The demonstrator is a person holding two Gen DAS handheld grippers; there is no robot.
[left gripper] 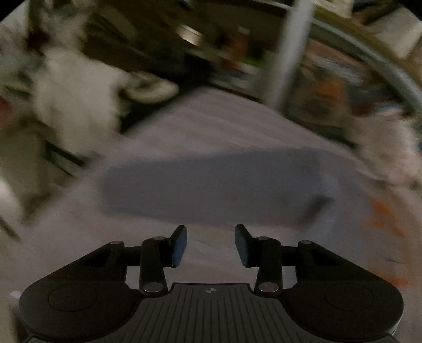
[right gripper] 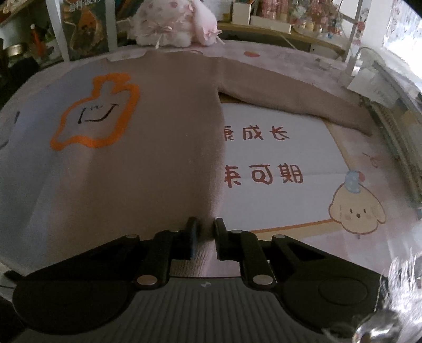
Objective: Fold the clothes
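Beige knit sweater [right gripper: 163, 126]: you have it spread flat on the table, body running from 12 o'clock down to 6 o'clock in your right wrist view, hem nearest you.
Orange outline print [right gripper: 95, 110]: sits on the sweater's chest at about 10 o'clock, with a small drawn face inside it.
Right sleeve [right gripper: 295, 103]: stretches away from the body toward 2 o'clock, lying flat across the mat.
Printed table mat [right gripper: 277, 184]: pale, with red characters at 3 o'clock and a cartoon puppy [right gripper: 356, 211] near 4 o'clock; the sweater's edge overlaps it.
Plush toy [right gripper: 174, 23]: pink and white, at 12 o'clock beyond the collar, apart from the sweater.
Your left gripper [left gripper: 211, 244]: jaws stand parted with a clear gap and nothing between the blue pads [left gripper: 179, 246]; it hovers over pale cloth.
Left view: heavily blurred; a grey-blue shadowed band [left gripper: 211, 184] crosses the cloth at centre, and orange marks [left gripper: 382, 216] show at 3 o'clock. You cannot tell from here which part of the garment lies below.
Your right gripper [right gripper: 205, 237]: jaws drawn nearly together at 6 o'clock, pinching a fold of the sweater's lower right edge between them.
Shelves [right gripper: 290, 15]: cluttered, along the far side at 1 o'clock.
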